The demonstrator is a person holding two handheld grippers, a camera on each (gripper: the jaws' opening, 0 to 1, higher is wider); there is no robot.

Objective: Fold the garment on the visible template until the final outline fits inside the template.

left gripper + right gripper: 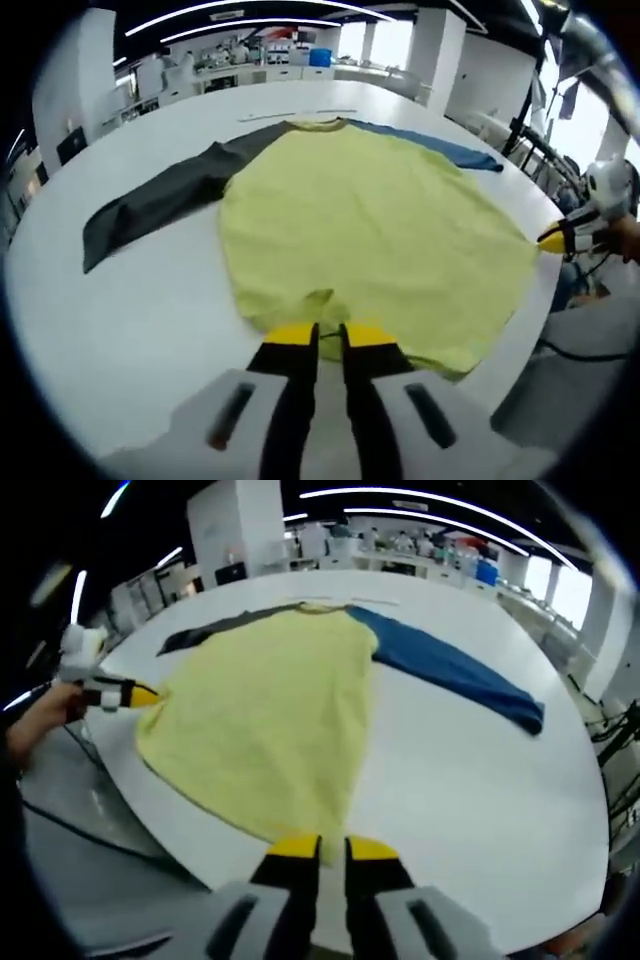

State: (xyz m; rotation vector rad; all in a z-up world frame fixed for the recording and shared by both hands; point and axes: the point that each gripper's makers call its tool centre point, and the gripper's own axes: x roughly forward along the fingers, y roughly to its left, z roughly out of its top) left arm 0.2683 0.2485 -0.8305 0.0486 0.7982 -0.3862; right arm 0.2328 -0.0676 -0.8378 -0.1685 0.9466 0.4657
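Observation:
A yellow garment [360,220] lies spread flat on the white table [130,320], collar at the far end. Its dark grey sleeve [160,200] stretches left and its blue sleeve [430,145] right. My left gripper [330,335] is shut on the near hem, which bunches slightly at the yellow tips. In the right gripper view the garment [270,710] runs away from my right gripper [333,848], shut on the hem corner; the blue sleeve [460,675] lies to the right. Each gripper shows in the other's view at a hem corner: right gripper [558,238], left gripper [130,693].
The table edge [130,810] curves close beside the hem, with floor and cables below. A hand [40,720] holds the left gripper. Benches, shelves and white pillars [445,60] stand beyond the table's far side.

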